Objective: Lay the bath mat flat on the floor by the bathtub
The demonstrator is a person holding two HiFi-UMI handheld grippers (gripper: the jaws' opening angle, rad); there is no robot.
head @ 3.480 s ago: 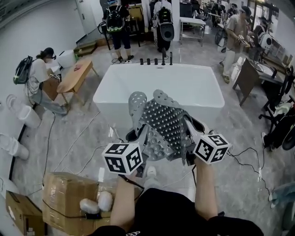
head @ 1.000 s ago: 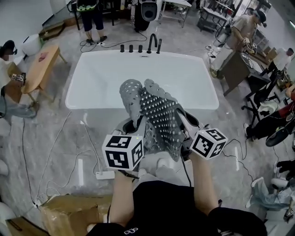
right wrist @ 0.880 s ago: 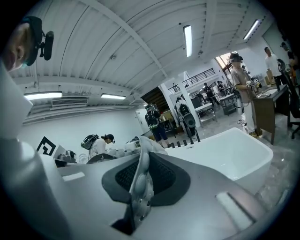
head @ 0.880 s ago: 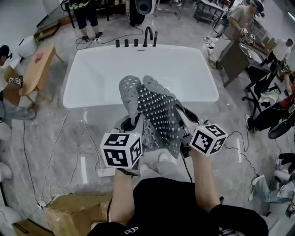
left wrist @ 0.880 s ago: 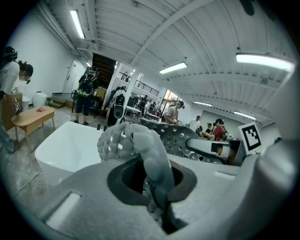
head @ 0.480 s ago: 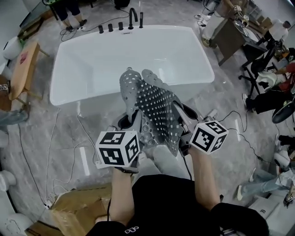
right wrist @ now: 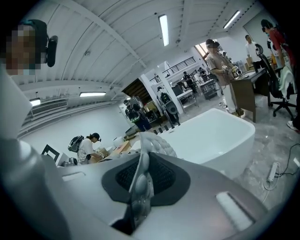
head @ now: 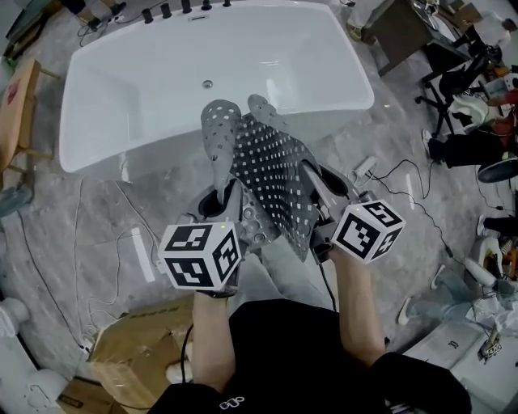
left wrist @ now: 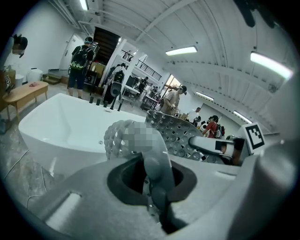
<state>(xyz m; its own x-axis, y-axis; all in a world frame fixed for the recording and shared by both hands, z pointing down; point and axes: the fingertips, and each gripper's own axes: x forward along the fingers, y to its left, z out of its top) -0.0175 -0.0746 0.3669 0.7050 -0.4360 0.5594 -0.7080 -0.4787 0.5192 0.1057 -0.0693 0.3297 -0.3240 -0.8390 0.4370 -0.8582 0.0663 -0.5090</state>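
I hold a grey perforated bath mat [head: 271, 174], folded and bunched, in the air between both grippers. My left gripper [head: 225, 198] is shut on the mat's left edge [left wrist: 157, 180]; that corner curls upward. My right gripper [head: 312, 182] is shut on the right edge [right wrist: 139, 185]. The mat hangs over the marbled floor [head: 105, 218] just in front of the white bathtub [head: 121, 89], whose near rim lies behind the mat's raised corners. In the left gripper view the right gripper [left wrist: 220, 146] shows across the mat.
Cables [head: 121, 234] and a power strip [head: 364, 168] lie on the floor near the tub. A cardboard box [head: 133, 356] sits at lower left. A wooden bench [head: 18, 89] stands left of the tub; chairs and clutter [head: 469, 145] crowd the right. Black taps [head: 166, 10] line the tub's far rim.
The view has tilted further down and closed in on the tub, which now fills the top. Both grippers keep their hold on the folded mat.
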